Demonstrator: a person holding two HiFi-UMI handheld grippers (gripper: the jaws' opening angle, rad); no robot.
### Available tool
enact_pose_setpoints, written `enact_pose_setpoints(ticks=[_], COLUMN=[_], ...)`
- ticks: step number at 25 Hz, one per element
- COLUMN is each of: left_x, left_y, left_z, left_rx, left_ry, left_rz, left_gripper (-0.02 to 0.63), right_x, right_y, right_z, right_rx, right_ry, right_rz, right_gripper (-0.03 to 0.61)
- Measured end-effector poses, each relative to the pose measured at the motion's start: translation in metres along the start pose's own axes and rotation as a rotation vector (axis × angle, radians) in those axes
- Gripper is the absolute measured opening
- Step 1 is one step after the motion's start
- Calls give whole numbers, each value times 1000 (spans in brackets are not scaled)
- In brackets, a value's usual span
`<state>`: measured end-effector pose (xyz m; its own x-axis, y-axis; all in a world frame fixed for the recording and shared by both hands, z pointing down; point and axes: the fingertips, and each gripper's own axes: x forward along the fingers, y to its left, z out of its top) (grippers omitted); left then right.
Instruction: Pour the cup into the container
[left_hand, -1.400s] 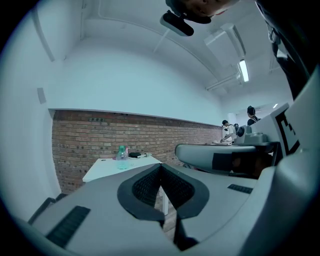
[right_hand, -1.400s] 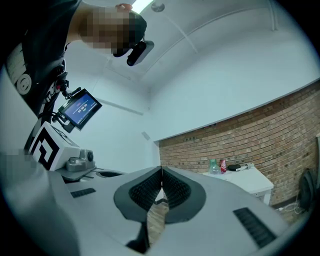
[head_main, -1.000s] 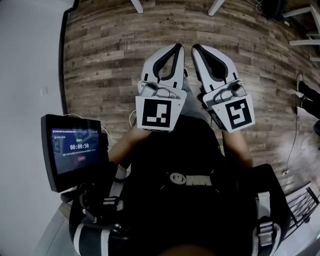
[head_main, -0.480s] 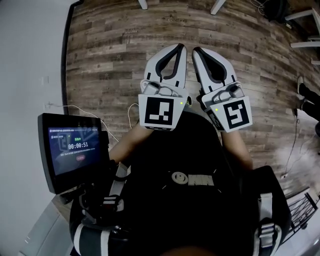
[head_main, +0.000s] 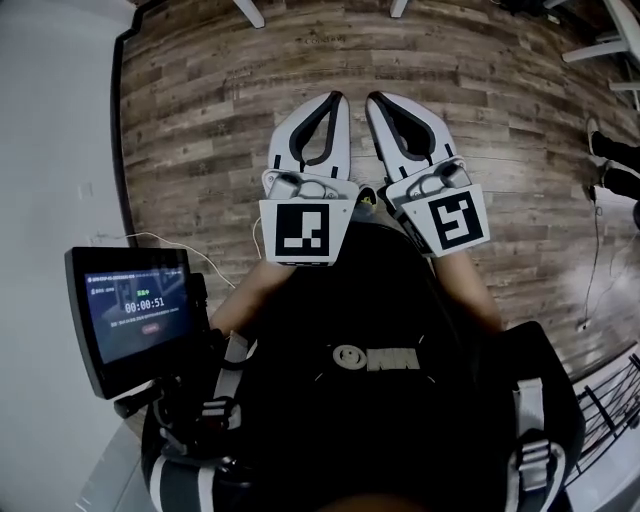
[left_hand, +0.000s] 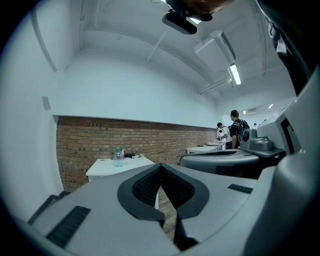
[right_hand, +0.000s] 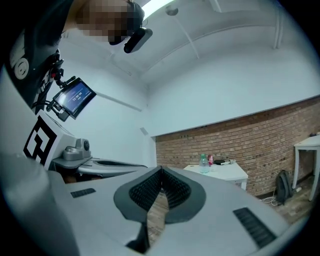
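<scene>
Both grippers are held side by side in front of the person's torso, over a wooden floor. My left gripper (head_main: 337, 97) is shut with nothing between its jaws, and my right gripper (head_main: 372, 99) beside it is shut and empty too. Looking along the left gripper (left_hand: 160, 165), I see a far white table (left_hand: 105, 167) against a brick wall with a clear bottle (left_hand: 118, 156) and small items on it. The right gripper (right_hand: 161, 169) faces the same table (right_hand: 227, 172) and bottle (right_hand: 203, 163). No cup or container can be made out at this distance.
A small monitor (head_main: 135, 315) on a mount sits at the person's left, next to a pale wall. A cable (head_main: 170, 240) trails on the floor. Furniture legs stand at the far edge, a shoe (head_main: 610, 165) at the right. People (left_hand: 235, 127) stand far off; a backpack (right_hand: 282, 184) leans by another table.
The head view has shifted a little, so both grippers sit slightly further left in the frame. They stay shut, side by side. The monitor's timer has ticked on.
</scene>
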<state>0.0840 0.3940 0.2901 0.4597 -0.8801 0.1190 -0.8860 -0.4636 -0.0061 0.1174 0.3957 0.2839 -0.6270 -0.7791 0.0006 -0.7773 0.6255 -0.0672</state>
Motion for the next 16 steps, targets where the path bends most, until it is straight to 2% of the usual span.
enact_pose_setpoints(ticks=[8,16], left_x=[0,-5], left_y=[2,4], left_z=[9,5], left_rx=[4,-2], left_ry=[-37,-34], left_rz=[-7,-13], left_gripper=[3,3], right_x=[4,5], right_y=[5,16], right_z=[6,3], right_rx=[-23,-31], right_ry=[-19,-10], right_rz=[13,27], right_gripper=[6,6])
